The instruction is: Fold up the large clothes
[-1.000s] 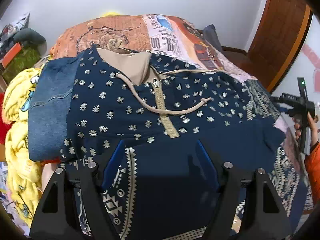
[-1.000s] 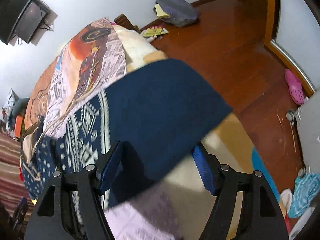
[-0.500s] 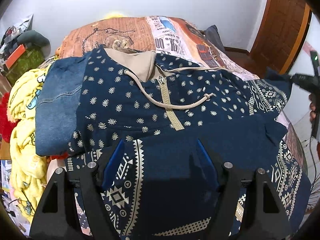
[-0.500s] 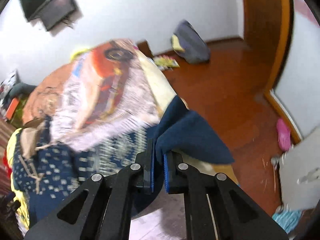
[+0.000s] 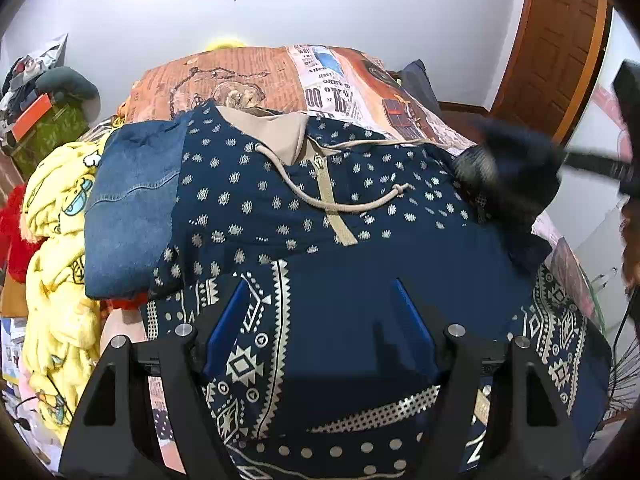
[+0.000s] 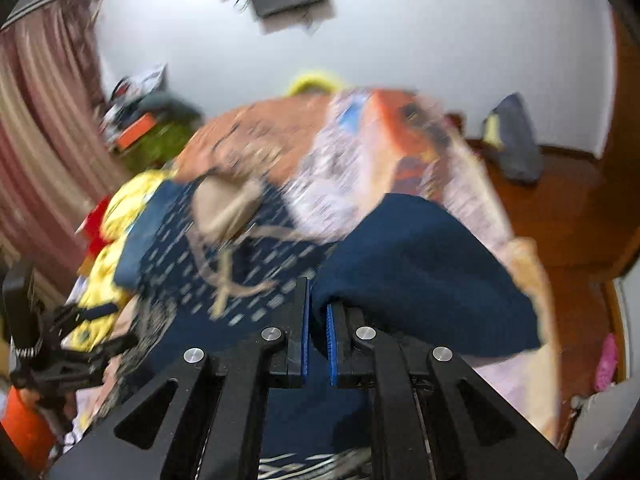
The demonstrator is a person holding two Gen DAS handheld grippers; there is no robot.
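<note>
Right hand-held gripper [image 6: 318, 312] clamped on hoodie [image 5: 312, 216] sleeve; left hand-held gripper [image 5: 316, 320] apart above hem.

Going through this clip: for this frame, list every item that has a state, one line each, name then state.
navy patterned hoodie: spread front-up on the bed, zip closed, right sleeve lifted.
hoodie sleeve: pinched in the right gripper, raised above the hoodie.
left gripper: open, over the hoodie's lower part, nothing between the pads.
drawstring: loose, lying across the chest.
folded jeans: folded, beside the hoodie.
yellow blanket: bunched at the bed's edge.
wooden door: closed.
</note>
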